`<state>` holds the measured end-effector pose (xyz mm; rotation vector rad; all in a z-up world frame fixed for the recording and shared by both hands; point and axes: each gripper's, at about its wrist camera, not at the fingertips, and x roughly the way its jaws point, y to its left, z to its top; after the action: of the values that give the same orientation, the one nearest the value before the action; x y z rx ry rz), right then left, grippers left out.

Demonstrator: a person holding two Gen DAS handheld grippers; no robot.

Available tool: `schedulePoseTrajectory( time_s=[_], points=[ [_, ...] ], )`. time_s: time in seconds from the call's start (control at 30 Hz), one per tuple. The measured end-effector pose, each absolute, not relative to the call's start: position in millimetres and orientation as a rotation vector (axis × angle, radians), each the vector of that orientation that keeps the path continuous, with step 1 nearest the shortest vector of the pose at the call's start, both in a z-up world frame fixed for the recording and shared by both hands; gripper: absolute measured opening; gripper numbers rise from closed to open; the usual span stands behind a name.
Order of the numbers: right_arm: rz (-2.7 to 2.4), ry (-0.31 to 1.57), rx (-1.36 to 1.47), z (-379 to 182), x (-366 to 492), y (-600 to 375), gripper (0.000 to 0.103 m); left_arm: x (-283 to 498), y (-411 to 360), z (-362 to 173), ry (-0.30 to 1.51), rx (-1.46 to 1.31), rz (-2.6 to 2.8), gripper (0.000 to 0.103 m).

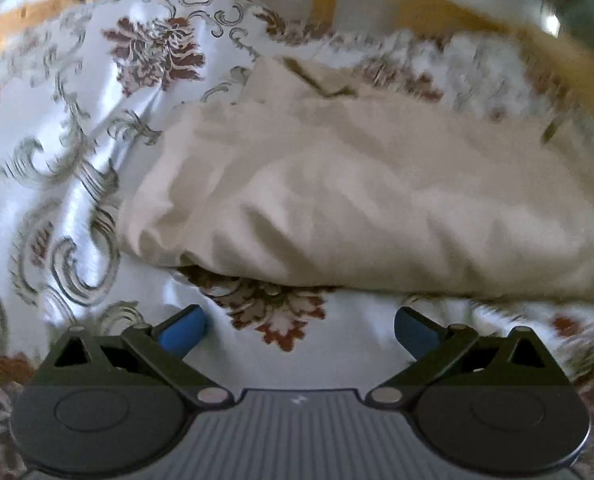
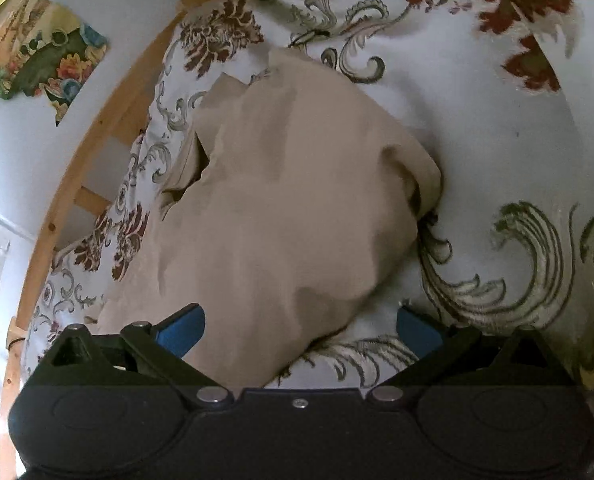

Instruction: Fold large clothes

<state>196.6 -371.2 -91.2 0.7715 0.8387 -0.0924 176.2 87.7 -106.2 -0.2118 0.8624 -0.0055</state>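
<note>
A beige garment (image 1: 357,192) lies folded in a soft bundle on a white bedspread (image 1: 77,128) with a red and grey floral print. My left gripper (image 1: 299,330) is open and empty, just short of the bundle's near edge. In the right wrist view the same beige garment (image 2: 289,216) fills the middle. My right gripper (image 2: 301,334) is open, with the garment's near corner lying between its blue fingers (image 2: 183,332); the jaws are wide apart and not closed on it.
A wooden bed frame (image 1: 377,0) runs along the far side of the bedspread and also shows in the right wrist view (image 2: 77,184). A white wall with colourful pictures (image 2: 37,52) is behind it.
</note>
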Motion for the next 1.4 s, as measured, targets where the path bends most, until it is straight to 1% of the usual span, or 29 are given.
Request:
schedulePoseTrajectory(
  time_s=[0.07,0.17,0.23,0.27,0.3,0.33,0.37,0.4,0.43,0.47,0.53,0.57,0.6,0.63,0.67,0.73,0.8,0.83,0.87,0.9,0.93,1.0,1.07,1.17,1.23,1.27,1.33,1.37,1.4],
  points=[
    [-0.088,0.843,0.753,-90,201,-369,0.102,175,105,-105,0.842,-0.377,-0.053,0.102],
    [-0.084,0.843,0.751,-91,202,-371,0.102,186,122,-106,0.829,-0.533,-0.048,0.102],
    [-0.088,0.838,0.755,-92,203,-372,0.102,196,133,-111,0.832,-0.628,-0.022,0.094],
    [-0.089,0.835,0.750,-93,204,-371,0.102,201,139,-114,0.834,-0.683,-0.014,0.093],
    [-0.089,0.833,0.743,-93,205,-370,0.102,205,143,-117,0.824,-0.735,-0.007,0.087],
    [-0.087,0.832,0.736,-93,205,-370,0.102,206,145,-119,0.810,-0.777,0.010,0.076],
    [-0.087,0.829,0.730,-93,205,-369,0.102,208,146,-119,0.801,-0.810,0.021,0.070],
    [-0.086,0.826,0.723,-93,206,-369,0.102,209,144,-118,0.793,-0.816,0.018,0.054],
    [-0.086,0.821,0.721,-93,208,-368,0.102,210,143,-115,0.787,-0.807,0.018,0.041],
    [-0.087,0.808,0.724,-93,207,-368,0.102,211,140,-111,0.780,-0.789,0.022,0.036],
    [-0.099,0.786,0.727,-92,206,-370,0.096,213,138,-105,0.770,-0.765,0.032,0.020],
    [-0.107,0.780,0.720,-92,206,-371,0.087,212,136,-101,0.759,-0.751,0.039,0.017],
    [-0.116,0.781,0.708,-91,206,-372,0.079,212,136,-95,0.741,-0.733,0.051,0.010],
    [-0.123,0.786,0.698,-91,205,-372,0.075,210,137,-89,0.718,-0.723,0.071,0.007],
    [-0.126,0.790,0.689,-91,204,-372,0.071,207,141,-83,0.699,-0.734,0.085,0.006],
    [-0.118,0.799,0.673,-89,201,-371,0.070,203,151,-76,0.671,-0.743,0.118,0.004],
    [-0.145,0.812,0.649,-83,193,-367,0.071,199,165,-70,0.655,-0.691,0.145,0.003],
    [-0.175,0.809,0.639,-78,187,-366,0.072,198,169,-69,0.651,-0.654,0.151,0.003],
    [-0.206,0.787,0.624,-72,181,-365,0.077,197,173,-66,0.650,-0.603,0.148,0.003],
    [-0.237,0.747,0.593,-65,174,-363,0.086,195,177,-65,0.648,-0.574,0.138,0.003],
    [-0.260,0.712,0.561,-59,169,-361,0.090,194,179,-64,0.645,-0.561,0.122,0.003],
    [-0.268,0.635,0.464,-49,165,-350,0.092,193,180,-64,0.649,-0.549,0.103,0.004],
    [-0.206,0.597,0.334,-48,172,-329,0.094,192,180,-66,0.649,-0.548,0.106,0.004],
    [-0.083,0.510,0.048,-54,186,-281,0.095,193,181,-71,0.659,-0.586,0.126,0.007],
    [0.008,0.413,-0.117,-59,189,-250,0.097,194,182,-75,0.665,-0.597,0.129,0.014],
    [0.054,0.361,-0.180,-63,190,-236,0.102,194,183,-79,0.671,-0.594,0.127,0.018],
    [0.125,0.303,-0.280,-72,200,-207,0.102,194,184,-85,0.692,-0.590,0.128,0.039],
    [0.141,0.290,-0.305,-73,206,-195,0.102,194,184,-89,0.704,-0.588,0.127,0.042],
    [0.155,0.267,-0.329,-74,211,-184,0.102,194,184,-92,0.709,-0.584,0.128,0.047]
  ],
)
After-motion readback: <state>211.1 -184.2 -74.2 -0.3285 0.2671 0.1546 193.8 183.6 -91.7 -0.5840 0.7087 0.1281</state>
